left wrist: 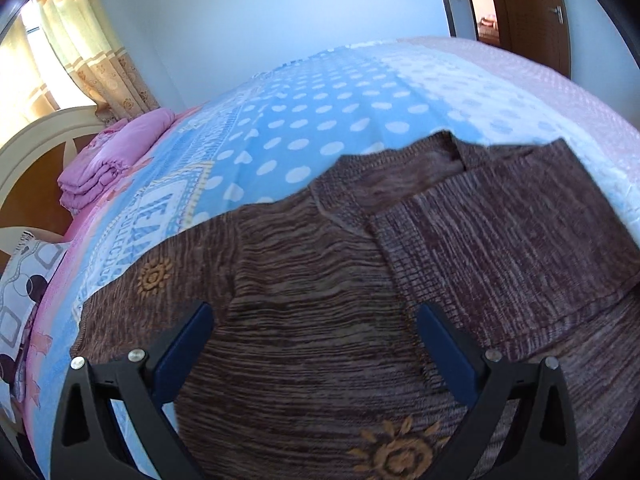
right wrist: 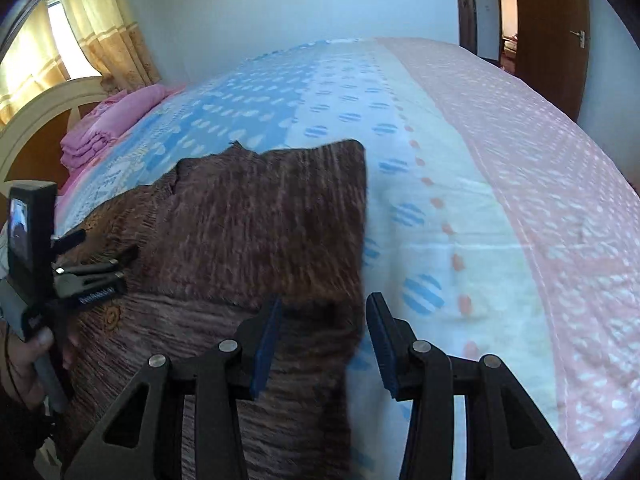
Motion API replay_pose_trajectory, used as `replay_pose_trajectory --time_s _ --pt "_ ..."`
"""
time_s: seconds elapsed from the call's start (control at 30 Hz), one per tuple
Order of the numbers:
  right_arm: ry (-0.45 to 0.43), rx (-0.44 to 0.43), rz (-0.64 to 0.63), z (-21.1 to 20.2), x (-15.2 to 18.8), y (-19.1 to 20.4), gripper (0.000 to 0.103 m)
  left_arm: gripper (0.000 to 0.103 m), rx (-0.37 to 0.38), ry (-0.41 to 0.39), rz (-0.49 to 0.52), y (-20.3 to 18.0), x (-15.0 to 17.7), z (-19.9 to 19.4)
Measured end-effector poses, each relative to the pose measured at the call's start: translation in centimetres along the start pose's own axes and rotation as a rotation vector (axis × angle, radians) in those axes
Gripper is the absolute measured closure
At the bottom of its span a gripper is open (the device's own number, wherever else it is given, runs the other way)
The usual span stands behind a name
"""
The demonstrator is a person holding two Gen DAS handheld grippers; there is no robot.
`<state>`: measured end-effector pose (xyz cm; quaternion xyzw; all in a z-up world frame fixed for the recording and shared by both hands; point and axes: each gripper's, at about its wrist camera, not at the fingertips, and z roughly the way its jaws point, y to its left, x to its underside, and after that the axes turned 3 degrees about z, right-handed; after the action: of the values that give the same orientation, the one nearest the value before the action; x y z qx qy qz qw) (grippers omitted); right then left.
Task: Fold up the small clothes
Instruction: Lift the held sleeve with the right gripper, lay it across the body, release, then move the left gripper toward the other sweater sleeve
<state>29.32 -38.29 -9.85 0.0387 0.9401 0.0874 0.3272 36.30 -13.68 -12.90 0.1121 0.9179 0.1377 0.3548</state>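
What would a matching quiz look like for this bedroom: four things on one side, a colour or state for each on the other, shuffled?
Things:
1. sweater
2. folded blanket
3. door
4. left gripper

Colour or state:
a. pink, stacked by the headboard
b. standing open at the far wall
c. brown knit, one side folded over
d. jaws wide apart, nothing between the pads

Pairs: 1-c, 2-a, 3-b, 4-d
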Motion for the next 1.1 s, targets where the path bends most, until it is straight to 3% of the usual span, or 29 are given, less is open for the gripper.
replay_pose_trajectory --time_s 0.07,0.23,0.27,0.33,0.53,0.63,0.73,0.8,0.87,0.9,0.93,0.97,1.03,1.07,1.1 --pt "-0.018 -0.014 -0.025 1.0 -1.3 1.3 0.058 0.000 -0.017 0.022 0.018 -0.9 0.0 0.9" --pt "-0.026 0.186 -0.014 4.7 -5.3 0.6 0.058 0.000 -0.056 0.004 0.006 -1.7 -0.1 1.3" --pt "0.019 0.203 0.001 6.2 -5.7 -0.1 0.058 0.000 -0.056 0.001 0.002 -1.7 -0.1 1.2" --pt "0.087 0.223 0.014 8.0 -5.4 -1.3 0.059 0.000 -0.058 -0.010 0.000 -1.9 -0.3 1.3" --pt "0.049 0.369 0.037 7.0 -4.5 -3.7 0.062 0.000 -0.046 -0.012 0.004 -2.0 -1.0 2.1" --pt "0.018 0.388 0.086 6.1 -5.1 -4.5 0.063 0.000 -0.048 -0.013 0.015 -2.3 -1.5 2.5" --pt "-0.049 0.284 0.060 4.9 -7.0 -2.1 0.062 0.000 -0.034 -0.019 -0.013 -2.1 -1.7 2.6" --pt "0.001 0.245 0.040 6.4 -8.0 -0.7 0.061 0.000 -0.027 -0.019 -0.027 -2.0 -1.6 2.7" --pt "0.095 0.259 0.032 9.2 -8.1 -0.2 0.061 0.000 -0.017 -0.025 -0.046 -1.6 -1.7 2.6" --pt "0.115 0.300 0.012 10.2 -7.8 -0.1 0.065 0.000 -0.014 -0.031 -0.063 -1.2 -1.6 2.4" --pt "0.088 0.325 0.008 10.2 -7.6 -0.3 0.081 0.000 -0.011 -0.034 -0.077 -0.9 -1.6 2.3" --pt "0.074 0.352 0.009 9.9 -7.3 -0.8 0.089 0.000 -0.008 -0.037 -0.089 -0.6 -1.6 2.2" --pt "0.063 0.356 0.034 9.7 -7.2 -1.7 0.094 0.000 -0.010 -0.049 -0.097 -0.2 -1.4 2.1" --pt "0.060 0.392 0.037 9.6 -7.0 -2.3 0.102 0.000 -0.010 -0.051 -0.095 -0.2 -1.4 2.2" --pt "0.060 0.419 0.054 9.5 -6.9 -3.3 0.103 0.000 -0.007 -0.047 -0.088 -0.3 -1.3 2.4"
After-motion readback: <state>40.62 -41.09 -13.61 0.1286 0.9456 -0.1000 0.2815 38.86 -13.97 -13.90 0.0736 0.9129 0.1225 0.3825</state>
